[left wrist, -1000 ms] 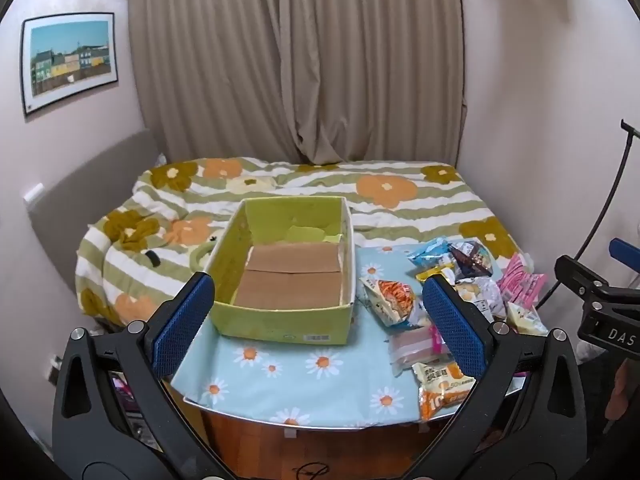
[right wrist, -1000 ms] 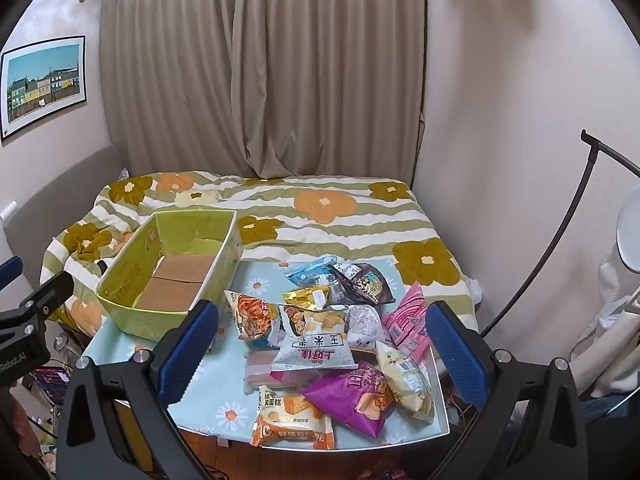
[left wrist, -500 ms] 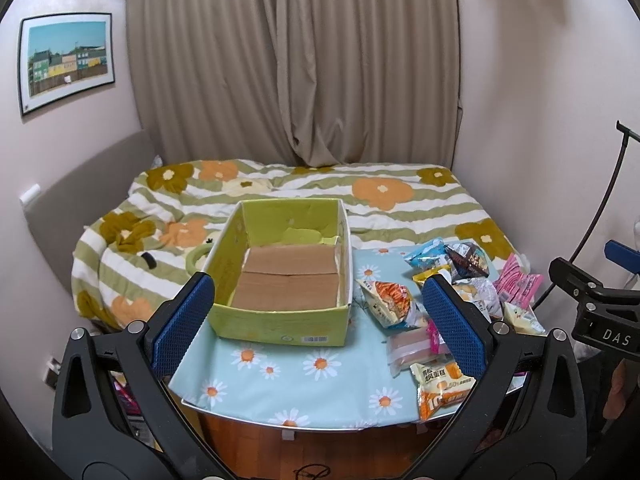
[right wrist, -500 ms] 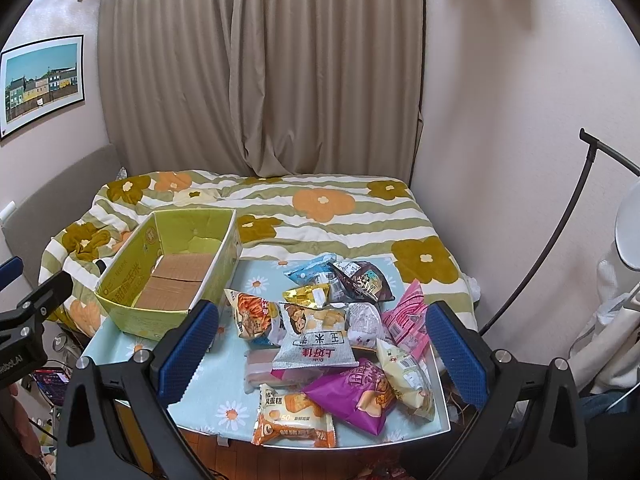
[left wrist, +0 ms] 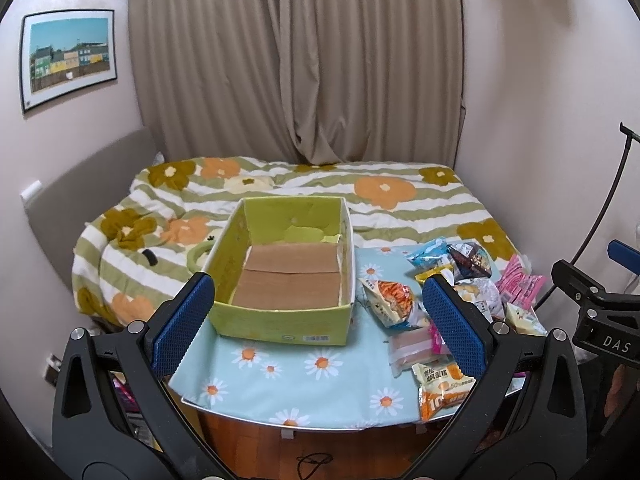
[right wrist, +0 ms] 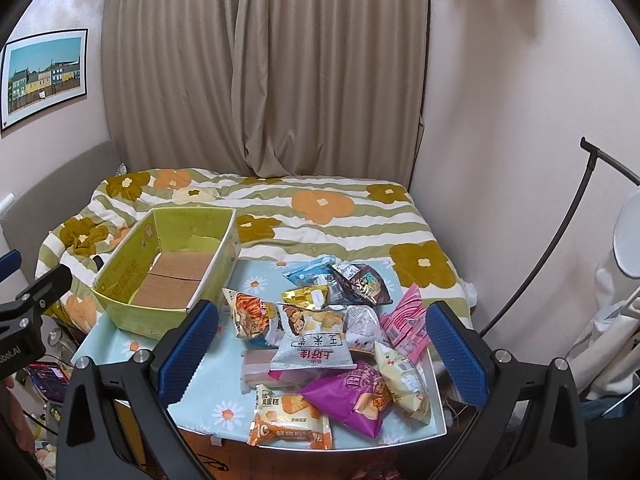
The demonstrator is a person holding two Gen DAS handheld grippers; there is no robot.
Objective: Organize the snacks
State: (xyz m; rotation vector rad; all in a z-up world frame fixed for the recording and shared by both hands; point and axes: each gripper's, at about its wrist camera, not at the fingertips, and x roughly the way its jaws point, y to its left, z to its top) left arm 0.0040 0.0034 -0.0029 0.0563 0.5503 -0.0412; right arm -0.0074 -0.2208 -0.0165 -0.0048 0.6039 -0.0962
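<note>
"das" on black clamp (left wrist: 612, 342); "10" on orange packet (left wrist: 442, 390).

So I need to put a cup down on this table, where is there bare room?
Free: the tablecloth strip in front of the green box, out to the near edge, and the box's cardboard floor. Crowded: the right half, where snack packets overlap from the box's side to the far right edge.

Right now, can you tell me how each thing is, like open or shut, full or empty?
Green box: open on top, no snacks inside, only its cardboard bottom shows.
Snack packets: piled on the table beside the box, none held.
Left gripper: open, holding nothing.
Right gripper: open, holding nothing.
Curtain: drawn shut.
</note>
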